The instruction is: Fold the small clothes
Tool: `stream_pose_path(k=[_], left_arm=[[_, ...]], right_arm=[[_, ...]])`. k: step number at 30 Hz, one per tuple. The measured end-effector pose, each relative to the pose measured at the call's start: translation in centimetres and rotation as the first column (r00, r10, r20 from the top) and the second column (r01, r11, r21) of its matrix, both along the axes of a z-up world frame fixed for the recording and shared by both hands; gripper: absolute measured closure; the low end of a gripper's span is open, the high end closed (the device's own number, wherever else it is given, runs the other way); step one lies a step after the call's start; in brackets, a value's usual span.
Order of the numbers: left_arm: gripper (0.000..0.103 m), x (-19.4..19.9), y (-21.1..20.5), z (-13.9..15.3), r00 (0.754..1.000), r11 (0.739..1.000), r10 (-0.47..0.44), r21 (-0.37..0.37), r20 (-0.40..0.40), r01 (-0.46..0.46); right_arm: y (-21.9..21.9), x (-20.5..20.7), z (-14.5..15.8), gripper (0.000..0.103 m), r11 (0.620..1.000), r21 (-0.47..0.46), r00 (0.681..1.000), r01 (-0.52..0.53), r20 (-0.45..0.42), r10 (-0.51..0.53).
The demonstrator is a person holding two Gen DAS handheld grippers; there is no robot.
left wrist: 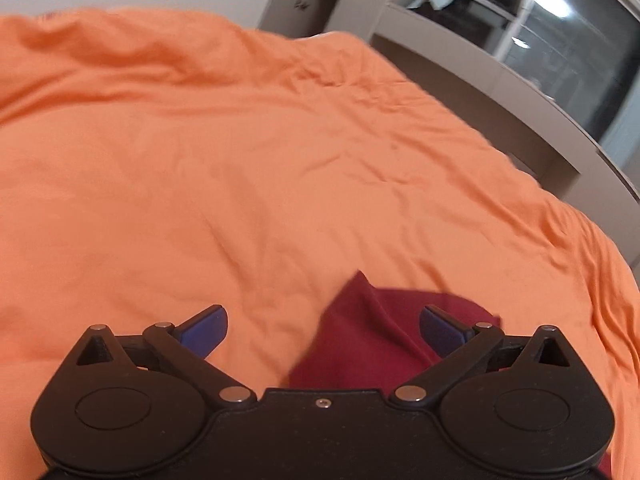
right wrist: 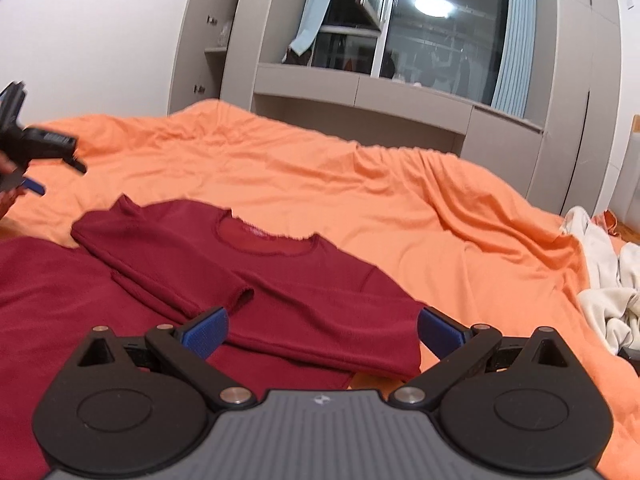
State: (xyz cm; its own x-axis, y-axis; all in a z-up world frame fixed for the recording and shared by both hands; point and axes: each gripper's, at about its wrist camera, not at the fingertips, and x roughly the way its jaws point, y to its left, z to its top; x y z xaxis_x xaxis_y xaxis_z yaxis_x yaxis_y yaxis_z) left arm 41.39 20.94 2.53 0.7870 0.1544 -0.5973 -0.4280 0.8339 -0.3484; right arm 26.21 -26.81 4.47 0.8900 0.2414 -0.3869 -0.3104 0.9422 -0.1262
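Note:
A dark red long-sleeved shirt lies flat on the orange bedsheet, its left sleeve folded across the chest. My right gripper is open and empty, just above the shirt's right sleeve. My left gripper is open and empty, low over a corner of the red shirt. It also shows in the right wrist view, blurred at the far left, off the shirt.
A heap of cream clothes lies at the bed's right edge. A grey wall unit with a window and blue curtains stands behind the bed. The orange sheet stretches wide beyond the left gripper.

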Motion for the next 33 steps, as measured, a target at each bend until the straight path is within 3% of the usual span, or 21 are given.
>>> stream_pose_path(k=[5,9,16,20,25,28,33], left_arm=[[0.001,-6.8,-3.1,1.3,0.995,0.988,-0.098,0.122,0.002,0.097],[0.001,-12.7,-4.5,1.5,0.987,0.981,-0.146,0.138,0.063,0.136],[0.001,-20.7,-7.2,0.7,0.957,0.961,-0.237,0.183,0.169,0.206],[0.001,-24.2,-9.0,0.7,0.931,0.936,-0.289,0.269,0.222,0.227],[0.001,-28.0,-11.4,0.6,0.884,0.889,-0.379,0.373,0.274,0.266],[0.001,-29.2,-12.6,-0.1,0.871,0.865,-0.425,0.392,0.246,0.312],[0.001,-30.6,-14.2,-1.8,0.853,0.822,-0.491,0.416,0.174,0.389]], right_arm=[[0.1,-3.3,0.4,0.0,0.999,0.026,0.998,-0.034,0.055,0.033],[0.4,-6.5,-0.3,0.0,0.999,0.032,0.996,-0.042,0.081,0.04],[-0.2,-12.2,-2.5,0.0,0.995,0.1,0.998,0.009,0.055,-0.014],[-0.5,-15.4,-3.1,0.0,0.995,0.097,0.999,0.02,0.041,-0.024],[-0.1,-19.0,-3.0,0.0,0.999,0.032,0.999,0.0,0.035,-0.002],[0.6,-20.6,-3.0,0.0,0.999,-0.031,1.0,-0.029,0.011,0.03],[2.7,-22.1,-4.2,0.0,0.976,-0.213,0.999,-0.043,-0.021,0.039]])
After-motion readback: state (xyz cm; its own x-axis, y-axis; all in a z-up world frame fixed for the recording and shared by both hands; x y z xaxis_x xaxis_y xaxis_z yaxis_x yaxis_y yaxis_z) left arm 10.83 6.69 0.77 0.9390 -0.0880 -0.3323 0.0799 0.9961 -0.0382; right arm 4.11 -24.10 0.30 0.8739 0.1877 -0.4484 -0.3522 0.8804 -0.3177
